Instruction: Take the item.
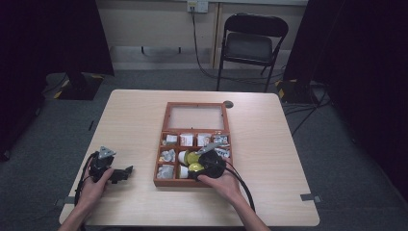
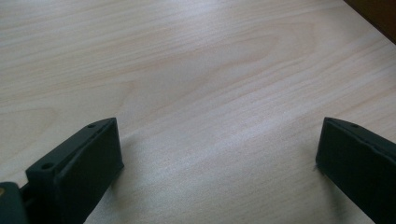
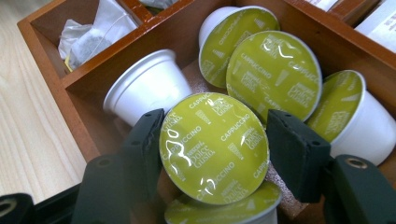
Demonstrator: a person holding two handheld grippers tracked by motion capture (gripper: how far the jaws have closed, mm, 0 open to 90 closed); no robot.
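My right tongs (image 3: pixel 214 149) are clamped on a coffee capsule (image 3: pixel 214 147), one black jaw pressed to each side of its rim, so that its green foil lid marked "Cappuccino" faces the right gripper view. I hold it just above the near compartment of the wooden box (image 1: pixel 166 144), where more capsules lie: one white cup (image 3: pixel 147 86) tipped on its side with its base toward me, three others (image 3: pixel 275 72) with green lids leaning against one another behind the one I grip, and another lid (image 3: pixel 224 210) directly below it. In the neighbouring compartment across the wooden divider I see a tea bag (image 3: pixel 95 35) in a clear wrapper. From the high view the box sits in the middle of the pale worktop (image 1: pixel 134 115), its glass-paned lid (image 1: pixel 196 117) laid open flat away from me, and small packets (image 1: pixel 186 140) fill the far row of compartments. My right hand (image 1: pixel 222 182) rests at the box's near edge. My left tongs (image 2: pixel 217 154) gape wide, holding nothing, their jaws low over bare wood grain well to the left of the box, my left hand (image 1: pixel 94 185) wrapped round the handle. A black folding chair (image 1: pixel 252 45) stands beyond the worktop.
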